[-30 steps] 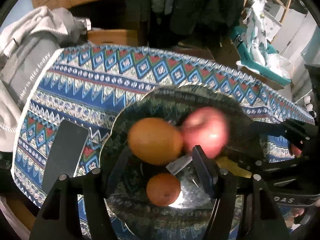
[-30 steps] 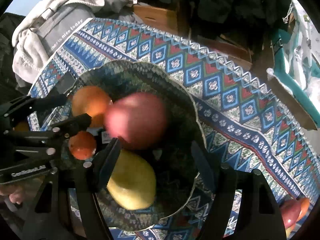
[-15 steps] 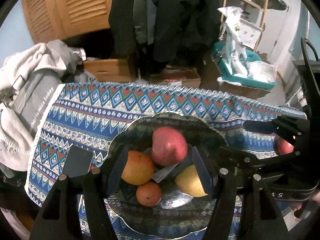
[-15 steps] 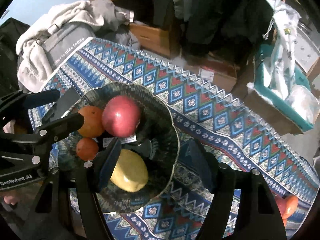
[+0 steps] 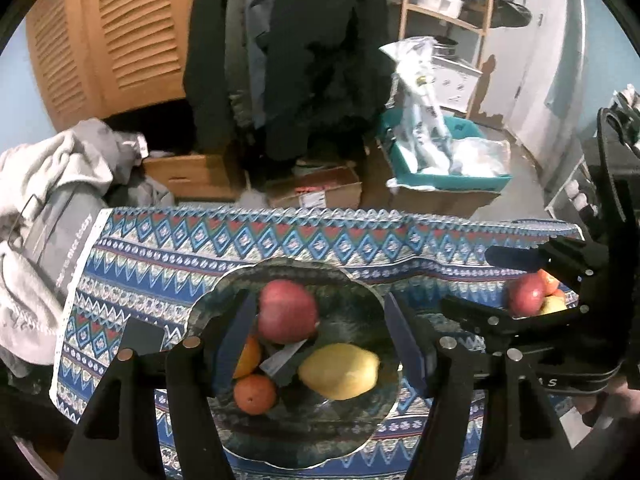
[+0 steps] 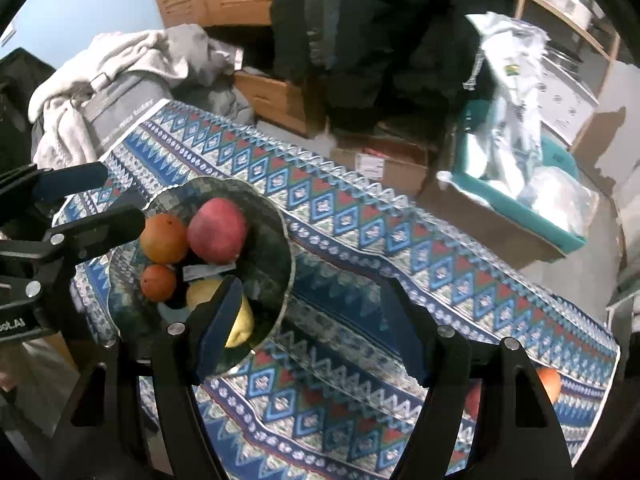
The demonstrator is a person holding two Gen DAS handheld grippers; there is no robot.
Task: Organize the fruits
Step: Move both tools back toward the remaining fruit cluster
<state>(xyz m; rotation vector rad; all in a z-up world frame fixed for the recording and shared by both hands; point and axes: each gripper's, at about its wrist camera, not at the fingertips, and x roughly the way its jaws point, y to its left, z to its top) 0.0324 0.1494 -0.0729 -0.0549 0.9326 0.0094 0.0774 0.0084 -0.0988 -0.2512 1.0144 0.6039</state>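
Room behind the tabletop (image 5: pixel 168 248), which is covered by a blue, red and white geometric-patterned cloth. Rear left: louvred wooden doors (image 5: pixel 120 36) against a pale blue wall (image 6: pixel 96 4). Centre: dark coats (image 5: pixel 296 48) hanging above cardboard boxes (image 5: pixel 316 194) on the floor. Left: a heap of grey and white garments (image 5: pixel 48 184). Right: a wooden shelf unit (image 5: pixel 452 12), a teal bin (image 5: pixel 444 164) holding plastic bags, and grey floor (image 6: pixel 576 276).

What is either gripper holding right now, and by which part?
Nothing. The left gripper and right gripper both stand open and empty above the table; the red apple rests in the bowl.
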